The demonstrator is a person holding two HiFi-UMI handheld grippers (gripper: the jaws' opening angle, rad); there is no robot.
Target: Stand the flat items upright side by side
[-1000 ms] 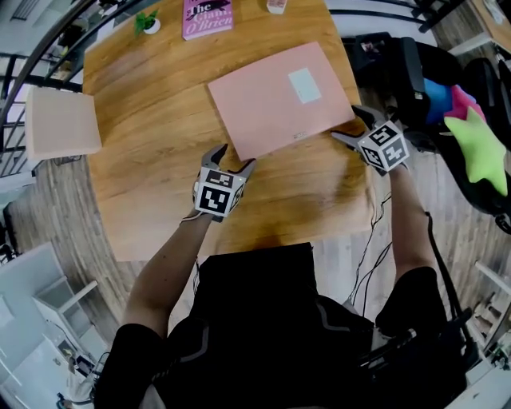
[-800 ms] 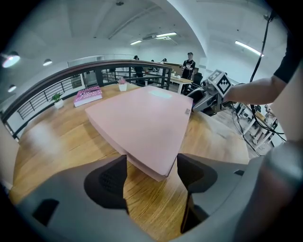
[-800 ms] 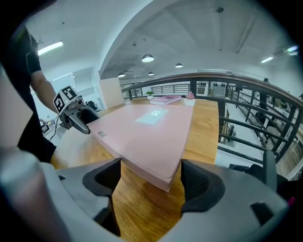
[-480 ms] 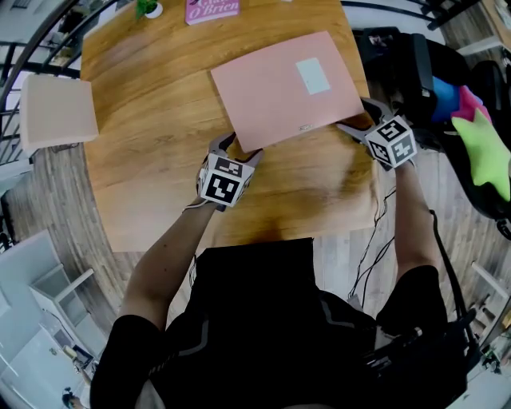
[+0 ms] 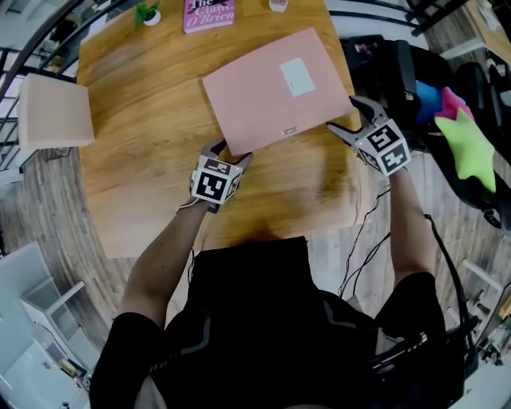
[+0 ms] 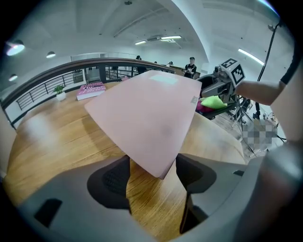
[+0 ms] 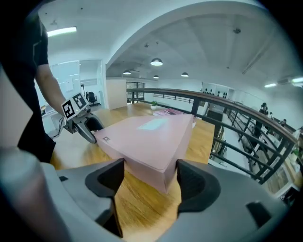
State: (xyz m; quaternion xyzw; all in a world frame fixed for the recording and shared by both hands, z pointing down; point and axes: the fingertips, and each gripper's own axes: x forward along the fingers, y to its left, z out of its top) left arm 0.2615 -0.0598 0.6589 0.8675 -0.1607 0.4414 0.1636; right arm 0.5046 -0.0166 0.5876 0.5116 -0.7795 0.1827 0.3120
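We see a wooden table (image 5: 136, 160), a small green plant (image 5: 147, 13) at its far left edge, a green star cushion (image 5: 469, 148) on our right, a black chair (image 5: 393, 68) beside it, white shelves (image 5: 38, 313) near left.

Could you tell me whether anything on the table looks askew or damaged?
The pink box lies flat and skewed, one near corner between the open jaws of the left gripper, another between the closing jaws of the right gripper. Nothing looks spilled or damaged.
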